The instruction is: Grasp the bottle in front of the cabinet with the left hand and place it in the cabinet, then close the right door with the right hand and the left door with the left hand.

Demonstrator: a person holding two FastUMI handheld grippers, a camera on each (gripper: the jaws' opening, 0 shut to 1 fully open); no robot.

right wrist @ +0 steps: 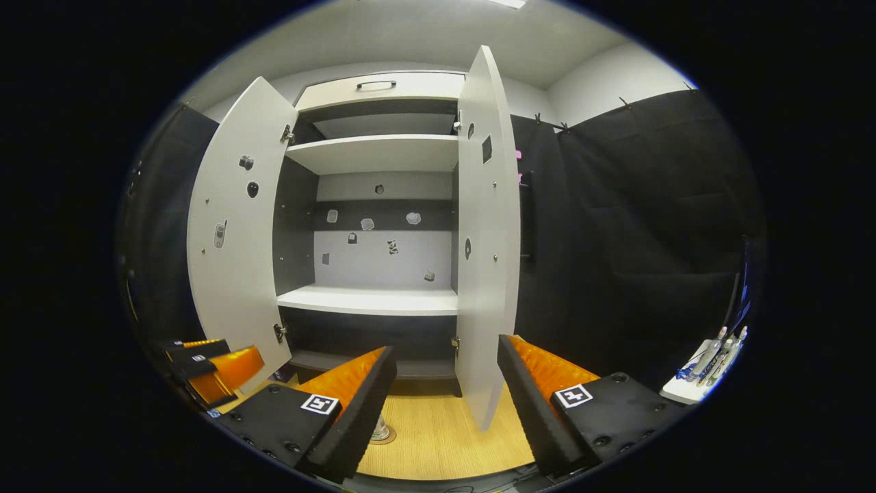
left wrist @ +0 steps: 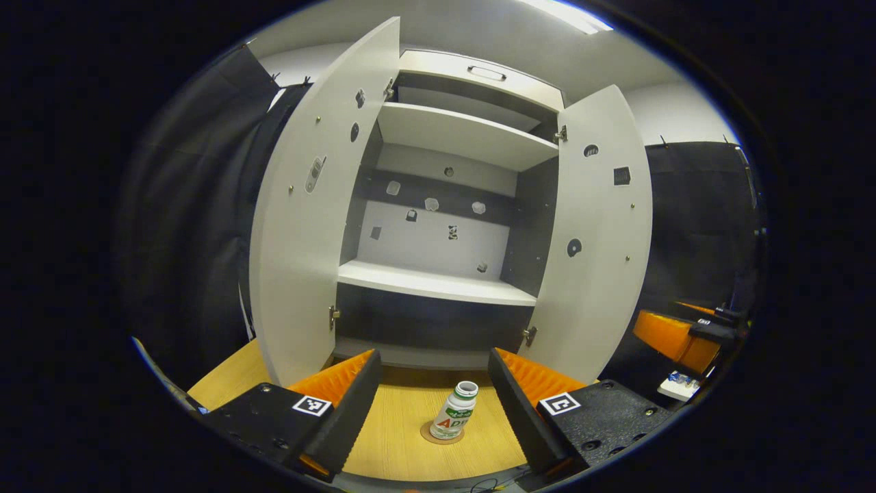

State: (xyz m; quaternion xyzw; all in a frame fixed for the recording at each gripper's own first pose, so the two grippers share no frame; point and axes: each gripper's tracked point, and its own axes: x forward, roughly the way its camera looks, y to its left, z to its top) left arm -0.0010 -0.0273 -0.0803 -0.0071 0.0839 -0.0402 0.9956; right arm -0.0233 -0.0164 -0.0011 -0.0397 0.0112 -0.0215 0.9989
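Note:
A small white bottle [left wrist: 454, 409] with a green label stands upright on a round coaster on the wooden table [left wrist: 397, 438], in front of the cabinet [left wrist: 431, 281]. Both cabinet doors stand wide: the left door [left wrist: 301, 226] and the right door [left wrist: 595, 239]. My left gripper [left wrist: 433, 356] is open, and the bottle sits just ahead, between its fingers and untouched. In the right gripper view my right gripper [right wrist: 445, 349] is open and holds nothing, facing the right door's edge [right wrist: 482, 239]. The bottle's base [right wrist: 380, 430] peeks out behind its left finger. The left gripper [right wrist: 205, 366] shows low at the left.
The cabinet's middle shelf [right wrist: 369, 300] and upper shelf [right wrist: 383, 152] are bare. A small white tray [right wrist: 705, 370] with several items sits at the far right. Black cloth walls stand on both sides. The right gripper [left wrist: 684, 335] shows at the right of the left gripper view.

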